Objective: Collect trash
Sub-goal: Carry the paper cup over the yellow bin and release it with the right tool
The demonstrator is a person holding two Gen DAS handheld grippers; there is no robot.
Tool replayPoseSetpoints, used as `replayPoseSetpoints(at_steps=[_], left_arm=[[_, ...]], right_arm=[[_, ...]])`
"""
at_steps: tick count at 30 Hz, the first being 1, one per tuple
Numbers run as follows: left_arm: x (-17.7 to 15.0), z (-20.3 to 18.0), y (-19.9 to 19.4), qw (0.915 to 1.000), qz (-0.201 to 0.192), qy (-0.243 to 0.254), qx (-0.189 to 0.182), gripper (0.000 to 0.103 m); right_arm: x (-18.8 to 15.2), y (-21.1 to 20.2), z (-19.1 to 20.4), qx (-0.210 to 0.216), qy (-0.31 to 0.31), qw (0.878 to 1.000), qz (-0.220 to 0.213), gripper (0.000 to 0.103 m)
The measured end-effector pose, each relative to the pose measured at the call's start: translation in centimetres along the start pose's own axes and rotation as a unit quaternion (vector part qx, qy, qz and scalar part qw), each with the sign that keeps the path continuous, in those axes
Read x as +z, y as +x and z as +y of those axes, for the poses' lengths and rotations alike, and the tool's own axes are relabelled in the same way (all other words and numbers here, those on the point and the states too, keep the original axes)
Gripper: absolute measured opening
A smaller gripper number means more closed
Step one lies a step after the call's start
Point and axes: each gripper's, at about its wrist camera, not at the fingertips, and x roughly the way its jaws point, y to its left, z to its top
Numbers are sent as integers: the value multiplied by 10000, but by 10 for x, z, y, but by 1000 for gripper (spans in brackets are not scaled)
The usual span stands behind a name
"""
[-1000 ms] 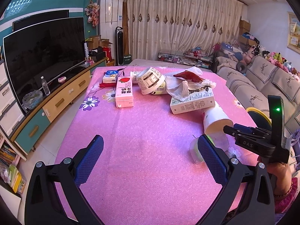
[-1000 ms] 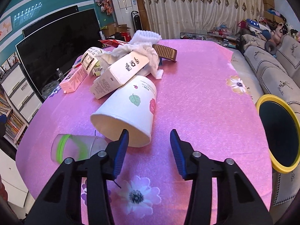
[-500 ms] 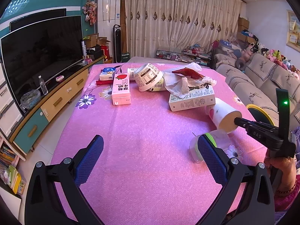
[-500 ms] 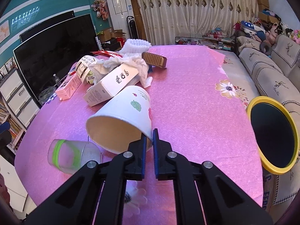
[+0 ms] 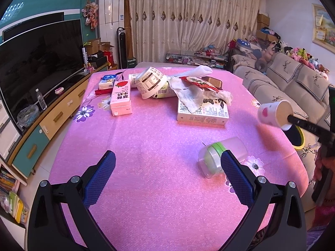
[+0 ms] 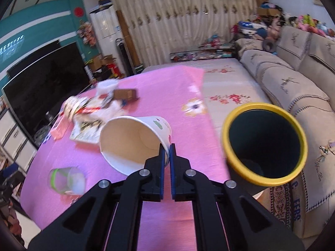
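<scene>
Pink tablecloth (image 5: 163, 129) holds litter; right tongs (image 6: 166, 152) pinch paper cup (image 6: 134, 140), left tongs (image 5: 167, 175) gape.

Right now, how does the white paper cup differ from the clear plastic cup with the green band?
The paper cup is opaque white with small printed pictures; the clear plastic cup is see-through with a green band. The paper cup is held off the table, its rim pinched in the right gripper; the plastic cup lies on the pink tablecloth, ungripped, beside the open left gripper. Both are tipped sideways and look empty.
</scene>
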Motion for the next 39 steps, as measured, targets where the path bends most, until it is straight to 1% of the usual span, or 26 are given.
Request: replayPoseSetpoints(at_steps=[4,7,9,12,15,19,24,26,27,30,37,39], left_arm=[[-2,-7,6,9999,84,34,-71,99],[-3,-12,11,9998,117,86,-127,99],[-4,-16,13,9997,137,119,-185,99],[-5,-26,20,9991,190,208,-302,99],[-6,-35,27,9983,278,282,-422,99],[-8,-48,39,9967,438,389,-557,99],[-9,-56,53,9951,601,432,-658,99],[-9,-58,58,9945,651,416,-700,99],[-9,-58,59,9943,673,409,-714,99],[-9,-61,66,9937,731,433,-727,99],[-2,-67,77,9923,818,461,-814,99],[3,-67,80,9922,798,396,-875,99]], right_arm=[[12,-3,-49,-506,396,9978,-164,5],[17,6,-86,-863,702,9937,-130,5],[18,22,-112,-1088,913,9899,47,5],[15,55,-149,-1162,1267,9837,521,5],[9,84,-171,-1313,1426,9767,919,5],[3,107,-182,-1536,1442,9703,1186,5],[-2,122,-187,-1702,1430,9657,1338,6],[-4,125,-188,-1739,1405,9649,1381,9],[-4,126,-188,-1755,1391,9647,1387,12],[-3,123,-189,-1757,1397,9653,1331,25],[0,113,-185,-1775,1387,9671,1179,27],[1,109,-183,-1749,1394,9683,1113,31]])
